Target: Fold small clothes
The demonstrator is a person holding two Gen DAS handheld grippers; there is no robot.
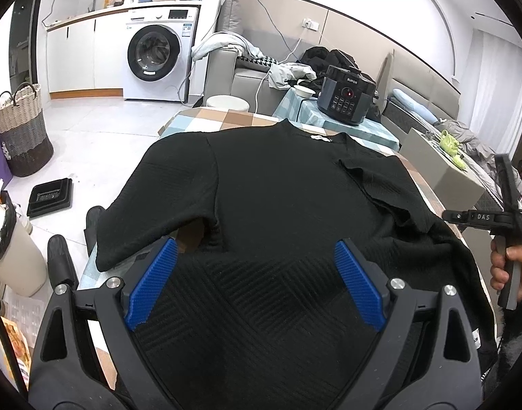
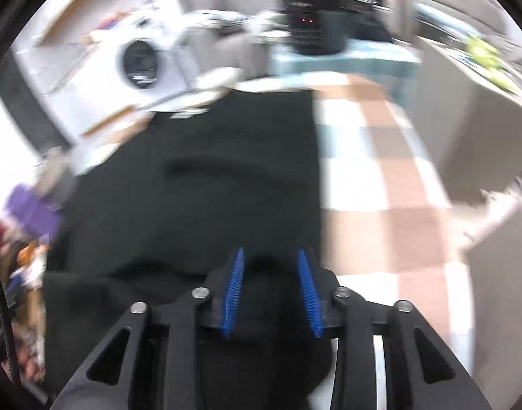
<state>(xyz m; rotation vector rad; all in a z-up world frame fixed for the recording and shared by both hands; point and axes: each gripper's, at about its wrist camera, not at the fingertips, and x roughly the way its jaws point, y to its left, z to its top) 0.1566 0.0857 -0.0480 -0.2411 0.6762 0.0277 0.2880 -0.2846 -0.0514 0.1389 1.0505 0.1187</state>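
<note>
Left wrist view.
- Left gripper (image 1: pixel 255 256): jaws spread wide, released; blue ribbed pads (image 1: pixel 153 282) at 7 and 5 o'clock of the frame. Nothing pinched between them.
- Black top (image 1: pixel 278 184): spread flat on a checked tablecloth (image 1: pixel 223 118), filling the centre. Its hem end lies under and between the open pads; neckline with a white label at 12 o'clock from the claw. One short sleeve lies out toward 9 o'clock, hanging over the table edge; the other sleeve, toward 2 o'clock, is folded in over the body.
- Right gripper (image 1: pixel 500 205): seen side-on at 3 o'clock, at the garment's right edge, held by a hand (image 1: pixel 510 266). Its jaws cannot be read from here.
- Surroundings: pressure cooker (image 1: pixel 346 97) at 1 o'clock on a second table; washing machine (image 1: pixel 156 58) at 11 o'clock; woven basket (image 1: pixel 21 130) at 9 o'clock on the floor.

Right wrist view (heavily blurred).
- Right gripper (image 2: pixel 271 290): pads partly apart, unclenched, at 6 o'clock of the frame. Dark cloth shows in the gap, but whether the pads touch it cannot be told.
- Black top (image 2: pixel 199 184): runs from the claw up to 12 o'clock and out to 9 o'clock; its right edge lines up just beyond the right-hand pad.
- Checked tablecloth (image 2: pixel 380 177): bare from 1 to 4 o'clock of the claw.
</note>
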